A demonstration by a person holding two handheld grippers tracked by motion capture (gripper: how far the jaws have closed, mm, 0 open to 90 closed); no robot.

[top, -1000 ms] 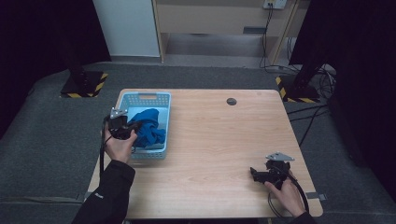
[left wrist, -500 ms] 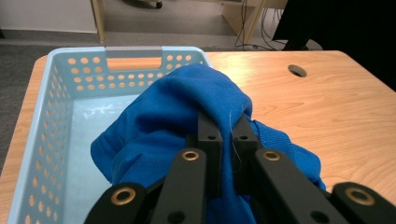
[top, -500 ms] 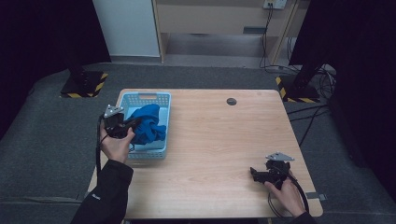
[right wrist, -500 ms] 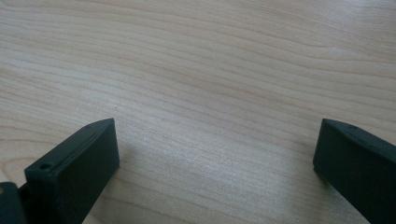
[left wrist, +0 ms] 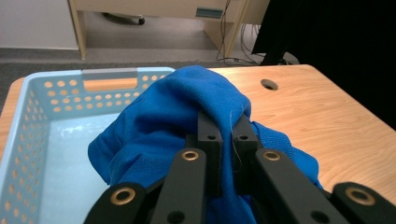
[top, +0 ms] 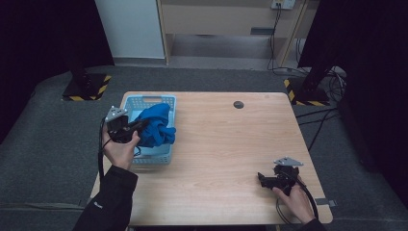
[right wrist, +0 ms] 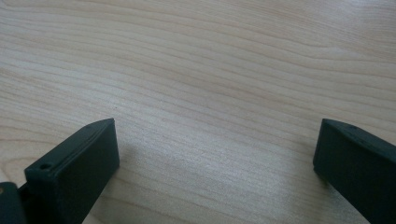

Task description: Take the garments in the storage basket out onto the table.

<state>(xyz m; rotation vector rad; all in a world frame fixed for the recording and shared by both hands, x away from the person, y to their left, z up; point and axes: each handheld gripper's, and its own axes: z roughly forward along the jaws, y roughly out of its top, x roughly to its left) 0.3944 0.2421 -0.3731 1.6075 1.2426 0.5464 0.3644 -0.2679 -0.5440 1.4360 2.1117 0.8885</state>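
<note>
Blue cloth point(top: 155, 126) hangs over the light-blue basket point(top: 166, 103) in the high view, lifted by the left gripper point(top: 137, 126). Its jaws, in the left gripper view, pinch a fold of it point(left wrist: 187, 107), probably to take it out. Over the bare table point(right wrist: 210, 70), the right gripper view shows jaws spread wide, seemingly waiting.

the blue cloth point(left wrist: 168, 121) hides the left tool's point(left wrist: 224, 128) tips and the basket's point(left wrist: 28, 116) right wall.
</note>
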